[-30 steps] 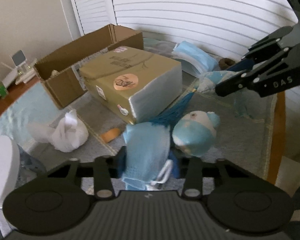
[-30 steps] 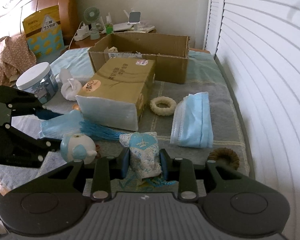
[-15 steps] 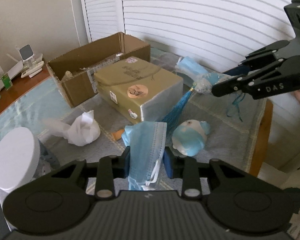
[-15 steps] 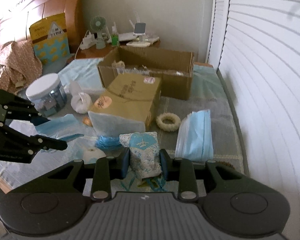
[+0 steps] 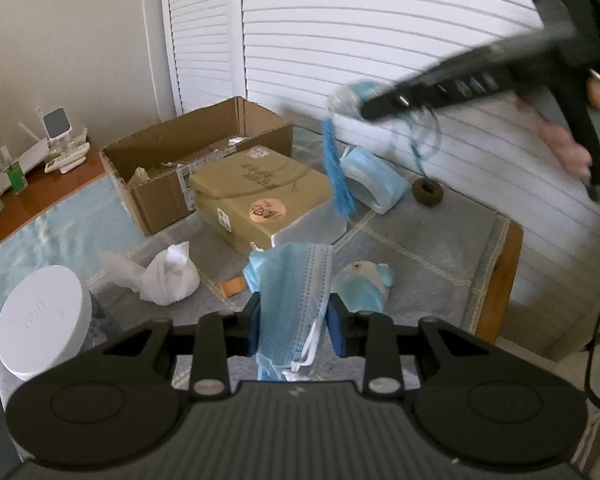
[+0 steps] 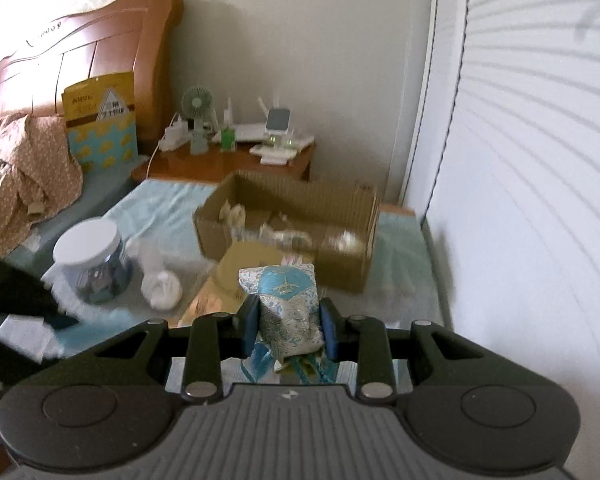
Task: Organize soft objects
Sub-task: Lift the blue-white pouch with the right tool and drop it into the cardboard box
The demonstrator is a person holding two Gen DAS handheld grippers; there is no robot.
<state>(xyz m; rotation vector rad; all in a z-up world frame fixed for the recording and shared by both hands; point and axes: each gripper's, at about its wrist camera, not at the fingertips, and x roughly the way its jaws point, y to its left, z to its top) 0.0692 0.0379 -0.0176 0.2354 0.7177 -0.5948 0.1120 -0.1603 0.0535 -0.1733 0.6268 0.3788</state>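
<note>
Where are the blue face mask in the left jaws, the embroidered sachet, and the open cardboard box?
blue face mask (image 5: 296, 280): left wrist view, pleated middle.
embroidered sachet (image 6: 286, 300): right wrist view, front face.
open cardboard box (image 5: 156, 200): left wrist view, near side wall.

Both cameras ride on the hand-held grippers, each looking forward and down along its own fingers, so a dark gripper body fills the bottom of each view. The left wrist view looks from the near edge of the table (image 5: 496, 280) across it toward the shutters (image 5: 380, 40), close over the clutter. The right wrist view sits higher and faces the far corner, taking in the headboard (image 6: 100, 60) and nightstand (image 6: 236, 160). Both views take in the open box (image 5: 160, 168) (image 6: 292, 216), the white-lidded jar (image 5: 40, 320) (image 6: 88, 248) and the white bundle (image 5: 168, 280) (image 6: 160, 288). Each catches the other gripper at its edge.
</note>
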